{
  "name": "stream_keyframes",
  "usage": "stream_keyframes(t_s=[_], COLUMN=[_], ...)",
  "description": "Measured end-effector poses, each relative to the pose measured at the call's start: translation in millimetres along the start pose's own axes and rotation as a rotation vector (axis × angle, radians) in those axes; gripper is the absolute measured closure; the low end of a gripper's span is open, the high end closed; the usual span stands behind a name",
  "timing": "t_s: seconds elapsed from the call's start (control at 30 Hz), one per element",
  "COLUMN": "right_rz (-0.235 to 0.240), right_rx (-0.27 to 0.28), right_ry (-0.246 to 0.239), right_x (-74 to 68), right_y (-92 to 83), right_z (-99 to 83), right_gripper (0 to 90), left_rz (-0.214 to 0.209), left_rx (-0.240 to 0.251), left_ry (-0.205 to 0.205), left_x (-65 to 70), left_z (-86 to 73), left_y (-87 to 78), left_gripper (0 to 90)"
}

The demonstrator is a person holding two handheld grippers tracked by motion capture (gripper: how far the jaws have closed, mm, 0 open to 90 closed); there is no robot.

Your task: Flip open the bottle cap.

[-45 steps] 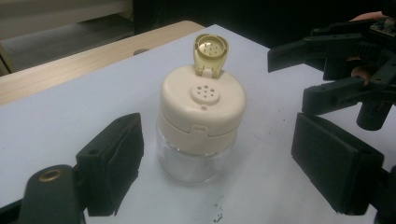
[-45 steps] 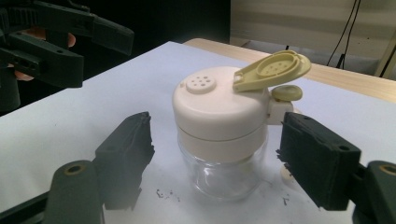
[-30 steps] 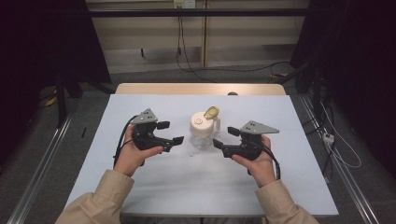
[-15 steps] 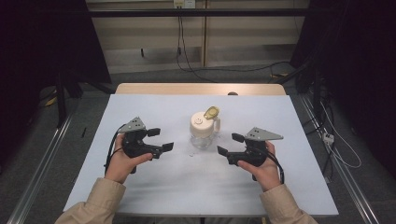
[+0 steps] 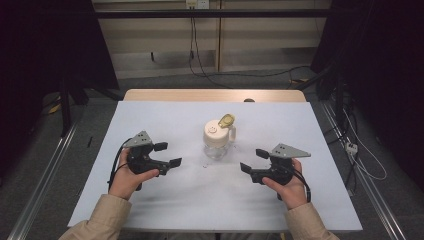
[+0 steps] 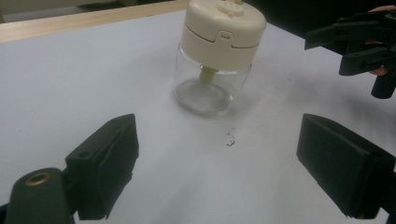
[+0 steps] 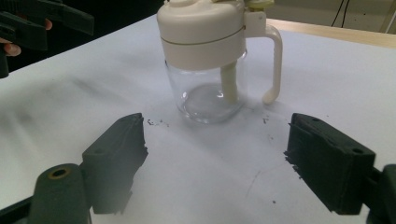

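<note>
While both hands rest low over the counter (image 5: pixel 165 115), the left tongs (image 5: pixel 168 154) stand wide with nothing between the jaws, and the right tongs (image 5: pixel 254 160) stand wide and bare as well. In the left gripper view the two black jaws rise from the bottom corners with bare white surface between them, and the jar (image 6: pixel 217 56) sits beyond the gap, a little toward the middle of the view, apart from both jaws. In the right gripper view the jaws likewise frame an open stretch of the counter, with the jar (image 7: pixel 212 60) standing upright ahead of them and touching neither. Seen from the high view, the jar (image 5: pixel 218 140) stands near the middle of the counter, between the two tongs and a little farther from the person than either; both tongs point inward toward it. It has a clear glass body, a cream lid (image 5: pixel 216 133) and a cream handle (image 7: pixel 274 65) down one side, and a small yellowish flap (image 5: pixel 226 120) stands raised at the lid's far edge. A pale stem (image 7: pixel 229 84) shows through the glass beneath the lid. A few dark specks (image 6: pixel 229 138) lie on the white surface just in front of the jar. The left hand (image 5: pixel 127 177) and the right hand (image 5: pixel 290 185) grip the tools from below, beige sleeves coming in at the bottom edge. Beyond the counter's wooden far edge, cables (image 5: pixel 250 75) trail across the grey floor.
</note>
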State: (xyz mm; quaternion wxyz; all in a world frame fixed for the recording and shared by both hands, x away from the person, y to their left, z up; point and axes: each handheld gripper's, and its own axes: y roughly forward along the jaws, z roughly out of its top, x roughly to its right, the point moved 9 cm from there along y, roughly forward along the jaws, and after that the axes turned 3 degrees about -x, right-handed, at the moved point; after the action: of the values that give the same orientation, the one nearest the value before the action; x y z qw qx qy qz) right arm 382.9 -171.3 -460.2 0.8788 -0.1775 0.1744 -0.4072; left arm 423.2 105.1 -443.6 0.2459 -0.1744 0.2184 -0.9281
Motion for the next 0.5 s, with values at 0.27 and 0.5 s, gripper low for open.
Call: stream_keyframes(t_s=[0.27,0.5], right_rz=[-0.006,-0.013], right_rx=[0.0,-0.001], right_ry=[0.004,0.002], right_x=[3.9,8.4], right_y=[-5.6,-12.1], right_z=[-7.2,-12.8], right_gripper=[18.9,18.8], left_rz=[0.003,0.008], left_rx=[-0.001,0.002], left_ry=[-0.004,-0.011], left_x=[-1.0,-3.5], left_z=[-7.4,-13.2], left_y=[-4.7,-11.1], left_gripper=[12.7,12.4])
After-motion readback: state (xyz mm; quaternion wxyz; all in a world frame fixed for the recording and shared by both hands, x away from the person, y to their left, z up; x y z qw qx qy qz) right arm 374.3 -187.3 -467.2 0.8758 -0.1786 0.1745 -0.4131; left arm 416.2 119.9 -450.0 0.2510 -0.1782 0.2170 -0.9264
